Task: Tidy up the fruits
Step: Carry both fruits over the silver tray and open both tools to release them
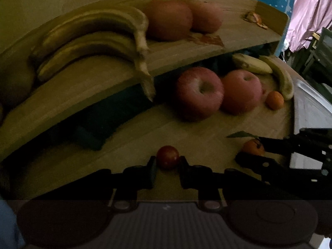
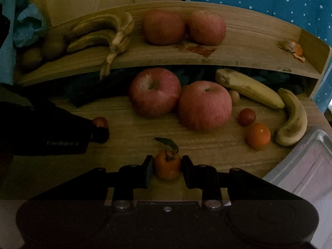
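Tangerine (image 2: 167,166) between right gripper (image 2: 167,167) fingers.

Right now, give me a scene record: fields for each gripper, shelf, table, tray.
left gripper: closed around a small red fruit
right gripper: closed around a leafed tangerine
shelf: banana bunch, two apples, peel scrap
table: two apples, two bananas, tangerine, second small red fruit
tray: right table edge, contents out of view

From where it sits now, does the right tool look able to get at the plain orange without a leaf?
Probably not yet: the right tool is closed on the leafy orange mandarin. The leafless orange mandarin lies ahead to the right on the wooden table, with no fruit between them.
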Motion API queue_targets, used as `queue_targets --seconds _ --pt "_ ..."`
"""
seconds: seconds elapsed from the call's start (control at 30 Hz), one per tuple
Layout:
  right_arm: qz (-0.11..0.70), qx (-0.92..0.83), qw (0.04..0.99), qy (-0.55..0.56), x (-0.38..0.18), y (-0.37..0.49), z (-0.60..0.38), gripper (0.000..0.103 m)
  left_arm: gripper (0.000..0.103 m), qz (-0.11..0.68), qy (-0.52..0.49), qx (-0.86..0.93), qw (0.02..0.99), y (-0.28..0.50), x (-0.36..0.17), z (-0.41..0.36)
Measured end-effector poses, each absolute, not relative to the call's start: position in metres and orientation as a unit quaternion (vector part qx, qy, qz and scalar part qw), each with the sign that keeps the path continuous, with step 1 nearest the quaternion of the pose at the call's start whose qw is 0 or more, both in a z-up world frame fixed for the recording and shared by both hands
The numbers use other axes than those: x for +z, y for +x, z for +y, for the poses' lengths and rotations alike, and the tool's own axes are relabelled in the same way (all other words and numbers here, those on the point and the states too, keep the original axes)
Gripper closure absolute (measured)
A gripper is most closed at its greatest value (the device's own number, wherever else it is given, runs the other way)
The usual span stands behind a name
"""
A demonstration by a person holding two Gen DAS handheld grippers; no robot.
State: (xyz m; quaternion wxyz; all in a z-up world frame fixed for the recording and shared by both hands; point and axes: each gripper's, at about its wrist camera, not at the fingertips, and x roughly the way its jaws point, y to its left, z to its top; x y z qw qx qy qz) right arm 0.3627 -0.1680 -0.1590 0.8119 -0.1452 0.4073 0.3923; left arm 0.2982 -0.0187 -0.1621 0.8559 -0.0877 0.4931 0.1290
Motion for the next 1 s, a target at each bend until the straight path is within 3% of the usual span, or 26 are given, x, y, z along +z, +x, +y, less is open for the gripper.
queue_targets --seconds 0.5,1.0 --pt "0.381 0.348 0.849 -0.112 -0.133 0.367 -0.228 0.072 0.079 0.477 -0.073 0.072 0.873 0.309 -0.137 -0.072" --pt "0.387 0.244 0.883 -0.102 -0.127 0.414 -0.345 0.072 0.079 0.464 -0.037 -0.033 0.884 0.367 -0.133 -0.182"
